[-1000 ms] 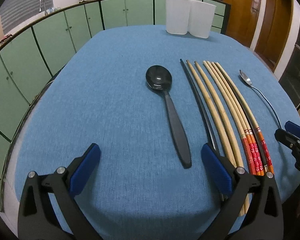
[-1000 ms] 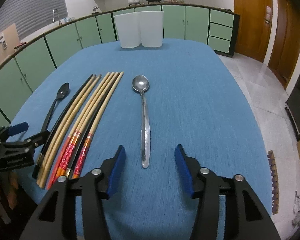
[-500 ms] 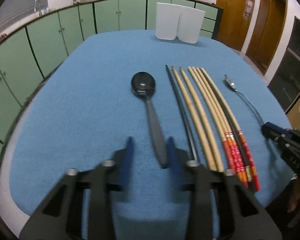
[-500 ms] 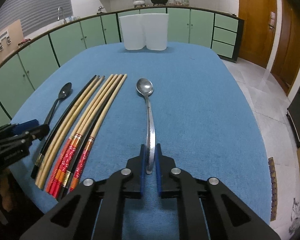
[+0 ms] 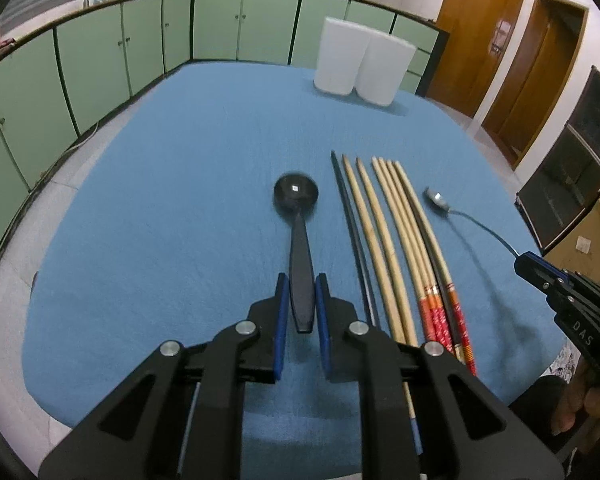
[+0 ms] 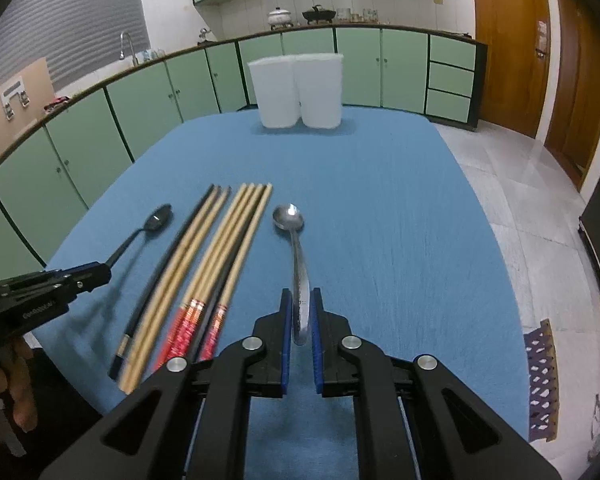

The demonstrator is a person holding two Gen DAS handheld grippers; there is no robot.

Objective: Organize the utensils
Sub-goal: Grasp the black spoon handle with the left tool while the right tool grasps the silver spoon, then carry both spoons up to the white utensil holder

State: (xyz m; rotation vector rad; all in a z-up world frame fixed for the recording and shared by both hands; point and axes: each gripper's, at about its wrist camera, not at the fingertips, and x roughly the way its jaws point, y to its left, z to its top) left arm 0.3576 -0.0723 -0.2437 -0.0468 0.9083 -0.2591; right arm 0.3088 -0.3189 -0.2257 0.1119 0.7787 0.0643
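Observation:
My left gripper [image 5: 302,296] is closing on the handle of the black spoon [image 5: 296,196], its blue pads pressing both sides. My right gripper [image 6: 301,308] is shut on the handle end of the metal spoon [image 6: 288,216]. Both spoons hang a little above the blue table cloth [image 5: 180,200], bowls pointing away, shadows beneath them. Between them several chopsticks [image 6: 220,256] lie side by side, some with red patterned ends. The right wrist view shows the left gripper [image 6: 96,274] with the black spoon [image 6: 158,220]; the left wrist view shows the right gripper [image 5: 540,270] with the metal spoon [image 5: 438,198].
Two white containers [image 6: 298,90] stand together at the table's far edge. Green cabinets [image 5: 100,60] curve round the left and back. Wooden doors [image 5: 480,32] are at the right. A hand [image 6: 20,396] holds the left gripper's grip at the near table edge.
Both grippers went from open to closed on their spoon handles. Both have since risen, taking the spoons up off the cloth.

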